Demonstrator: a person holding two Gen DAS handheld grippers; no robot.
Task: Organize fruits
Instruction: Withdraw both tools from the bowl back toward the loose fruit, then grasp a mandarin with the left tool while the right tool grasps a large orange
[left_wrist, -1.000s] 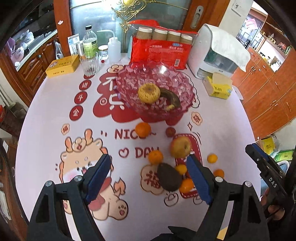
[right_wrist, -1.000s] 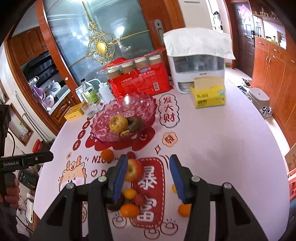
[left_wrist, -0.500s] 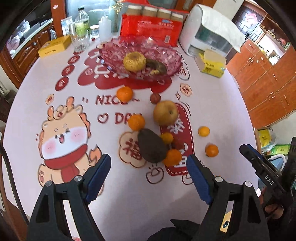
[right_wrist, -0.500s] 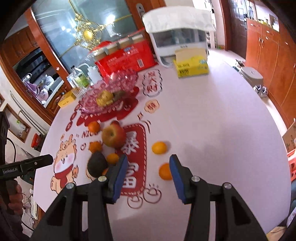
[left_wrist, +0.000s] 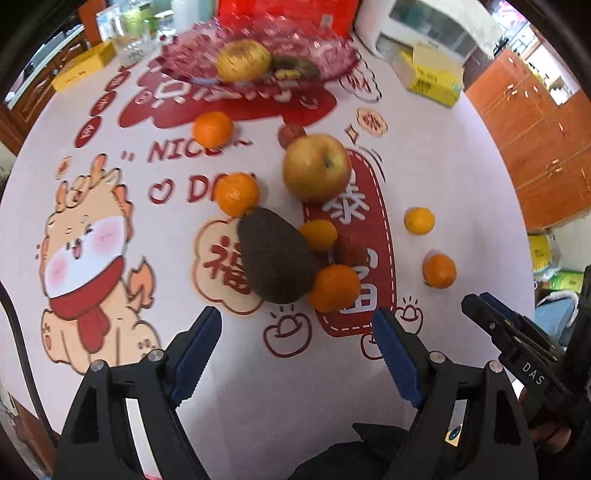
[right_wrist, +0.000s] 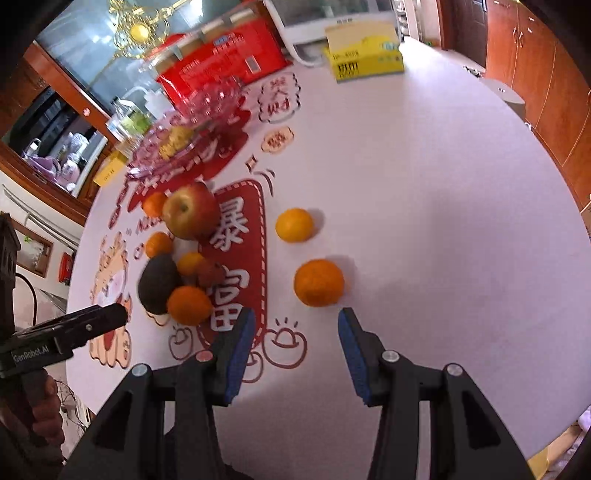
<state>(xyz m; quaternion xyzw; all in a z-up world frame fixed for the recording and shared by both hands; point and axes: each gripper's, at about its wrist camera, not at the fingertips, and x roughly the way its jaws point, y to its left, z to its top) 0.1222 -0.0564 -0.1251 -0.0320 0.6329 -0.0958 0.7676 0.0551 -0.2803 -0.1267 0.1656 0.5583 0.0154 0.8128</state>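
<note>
Loose fruit lies on the printed tablecloth: a dark avocado (left_wrist: 275, 256), an apple (left_wrist: 316, 167), several oranges and a small reddish fruit. A pink glass bowl (left_wrist: 325, 55) at the back holds a yellow fruit (left_wrist: 243, 61) and a dark one. My left gripper (left_wrist: 295, 328) hangs open just short of the avocado and an orange (left_wrist: 334, 288), nothing between its fingers. My right gripper (right_wrist: 297, 325) is open too, just in front of a lone orange (right_wrist: 318, 282); a smaller orange (right_wrist: 294, 224) lies beyond it. Each gripper shows at the edge of the other's view.
Behind the bowl stand a red package (right_wrist: 221, 62), a white appliance (left_wrist: 424, 22), a yellow tissue box (right_wrist: 364, 55), bottles and a yellow tin (left_wrist: 83, 66). The round table's edge runs close below both grippers. Wooden cabinets (right_wrist: 535, 74) line the right.
Both grippers have come down and tipped toward the table, so the fruit looks larger and nearer. The jaws keep the same gaps. No fruit has moved.
</note>
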